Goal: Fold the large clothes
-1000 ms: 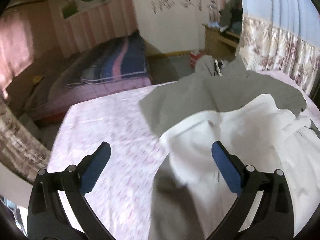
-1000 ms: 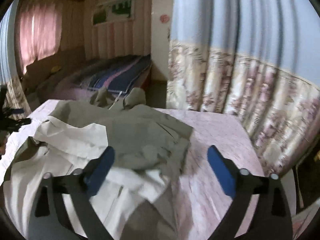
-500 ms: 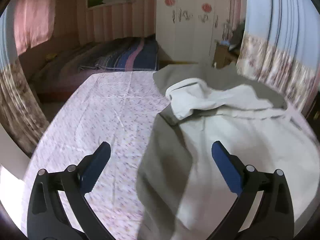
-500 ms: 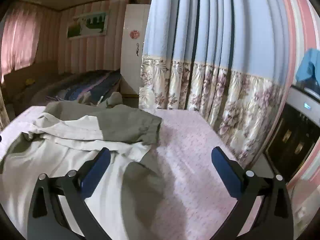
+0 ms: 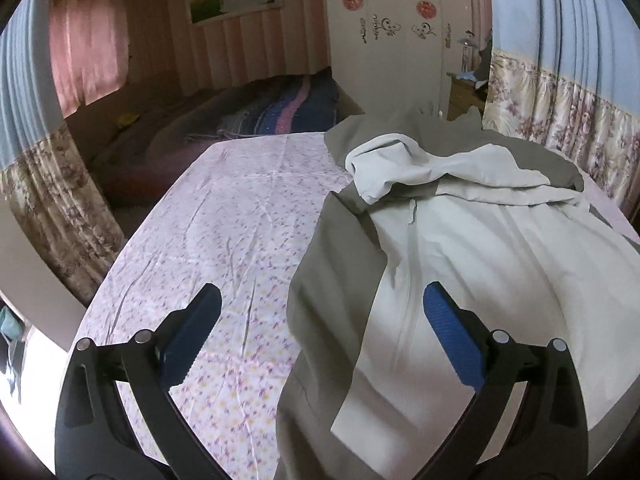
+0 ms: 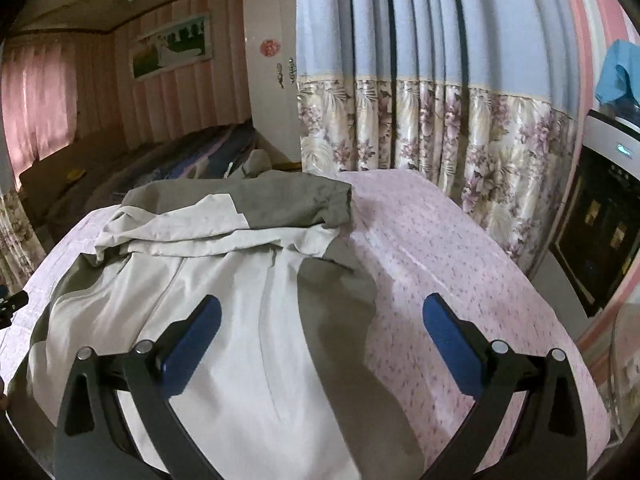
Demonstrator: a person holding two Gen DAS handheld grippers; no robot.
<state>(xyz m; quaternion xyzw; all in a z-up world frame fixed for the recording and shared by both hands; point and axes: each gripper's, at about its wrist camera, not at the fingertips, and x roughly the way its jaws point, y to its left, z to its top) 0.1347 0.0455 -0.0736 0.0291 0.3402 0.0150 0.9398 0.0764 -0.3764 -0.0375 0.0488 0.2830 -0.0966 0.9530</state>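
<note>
Change: I have drawn both grippers back; the jacket [image 5: 460,248] now lies flatter.
Jacket: spread on the floral sheet [image 5: 224,248].
My left gripper [image 5: 320,332]: spread wide, empty.
My right gripper [image 6: 320,334]: same.

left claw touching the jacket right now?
Cannot tell. Left wrist view shows the left claw open over the jacket, holding nothing, but not whether it clears the cloth.

The left gripper [image 5: 320,334] has black angular arms — each carrying a ribbed blue pad [image 5: 452,340]. Round silver screws [image 5: 499,336] mark the joints. The right gripper [image 6: 320,338] is built alike — black frame, blue pads.
</note>
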